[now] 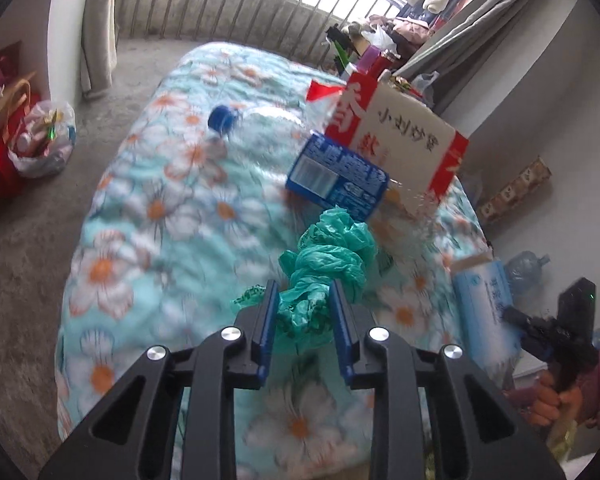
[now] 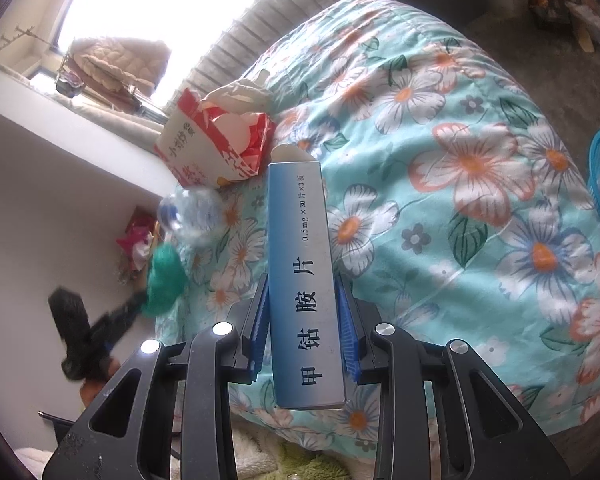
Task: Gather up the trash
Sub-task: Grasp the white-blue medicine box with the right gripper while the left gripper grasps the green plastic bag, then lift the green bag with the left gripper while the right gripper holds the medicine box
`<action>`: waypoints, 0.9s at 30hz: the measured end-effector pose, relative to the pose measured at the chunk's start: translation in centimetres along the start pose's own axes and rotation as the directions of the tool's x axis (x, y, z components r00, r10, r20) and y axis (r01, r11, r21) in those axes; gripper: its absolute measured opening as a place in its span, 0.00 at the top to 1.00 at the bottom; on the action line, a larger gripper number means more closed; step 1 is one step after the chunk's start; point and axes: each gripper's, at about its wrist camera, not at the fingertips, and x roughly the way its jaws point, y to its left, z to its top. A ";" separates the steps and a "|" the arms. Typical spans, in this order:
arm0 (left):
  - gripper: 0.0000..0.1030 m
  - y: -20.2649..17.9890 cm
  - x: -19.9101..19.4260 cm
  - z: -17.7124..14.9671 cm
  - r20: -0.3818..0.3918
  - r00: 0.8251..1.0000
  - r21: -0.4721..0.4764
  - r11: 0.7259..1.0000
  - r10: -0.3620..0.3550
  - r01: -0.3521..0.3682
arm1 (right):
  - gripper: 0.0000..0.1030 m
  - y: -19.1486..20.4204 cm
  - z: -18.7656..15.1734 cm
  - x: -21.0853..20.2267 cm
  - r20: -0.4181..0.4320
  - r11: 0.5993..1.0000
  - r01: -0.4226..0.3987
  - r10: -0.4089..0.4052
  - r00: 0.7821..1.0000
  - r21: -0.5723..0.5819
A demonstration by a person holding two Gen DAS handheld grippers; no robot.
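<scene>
Now, over a flowered quilt [image 2: 460, 160] covering the bed. Further back, a red-and-white carton [image 1: 396, 140] standing tilted, a clear bottle [image 1: 260, 132] lying beside. Up front, right gripper [image 2: 302, 322] clamped on a long blue box [image 2: 304, 280], long axis running straight away along the fingers, open flap far. Left gripper [image 1: 305, 312] squeezing a crumpled green bag [image 1: 324, 264], no clear axis.

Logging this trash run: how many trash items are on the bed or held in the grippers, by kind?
Plastic bottle: 1
Red-and-white carton: 1
Green plastic bag: 1, in left gripper
Medicine box: 1, in right gripper
Total: 4
</scene>
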 end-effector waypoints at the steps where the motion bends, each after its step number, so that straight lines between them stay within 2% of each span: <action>1: 0.75 -0.2 -0.1 -0.8 -0.028 0.999 -0.009 1.000 -0.018 0.018 | 0.71 -0.2 0.0 0.0 -0.001 1.000 -0.008 0.008 1.000 0.008; 4: 0.71 -1.0 0.0 -2.3 -0.086 0.994 0.000 0.997 -0.074 0.075 | 0.71 -0.8 0.1 0.0 -0.001 0.999 -0.028 0.028 1.000 0.033; 7: 0.59 -2.4 0.2 -3.2 -0.136 0.980 0.041 0.988 -0.143 0.150 | 0.71 -1.2 0.1 -0.1 -0.005 0.998 -0.042 0.042 0.999 0.055; 10: 0.51 -3.1 0.1 -3.2 -0.119 0.977 0.065 0.981 -0.175 0.183 | 0.69 -1.4 0.1 -0.3 -0.014 0.997 -0.049 0.050 0.999 0.063; 15: 0.48 -4.5 0.6 -2.3 -0.091 0.986 0.150 0.976 -0.142 0.155 | 0.65 -0.8 0.2 -0.5 -0.014 0.999 -0.015 0.015 1.000 0.035; 18: 0.48 -5.5 1.5 -2.1 -0.092 0.993 0.220 0.971 -0.075 0.094 | 0.62 -0.6 0.2 -0.2 -0.022 1.000 -0.005 0.006 1.000 0.028; 20: 0.47 -6.4 1.8 -2.5 -0.087 0.996 0.280 0.958 -0.036 0.060 | 0.60 -0.4 0.2 0.0 -0.026 1.000 0.001 -0.001 1.000 0.023; 24: 0.41 -7.2 0.7 -3.0 -0.078 0.994 0.348 0.933 -0.072 0.095 | 0.59 -0.1 0.2 0.1 -0.032 1.000 0.014 -0.014 0.999 0.010; 27: 0.36 -7.6 -0.5 -2.9 -0.022 0.998 0.390 0.919 -0.058 0.062 | 0.58 0.0 0.2 0.2 -0.033 1.000 0.016 -0.016 0.999 0.006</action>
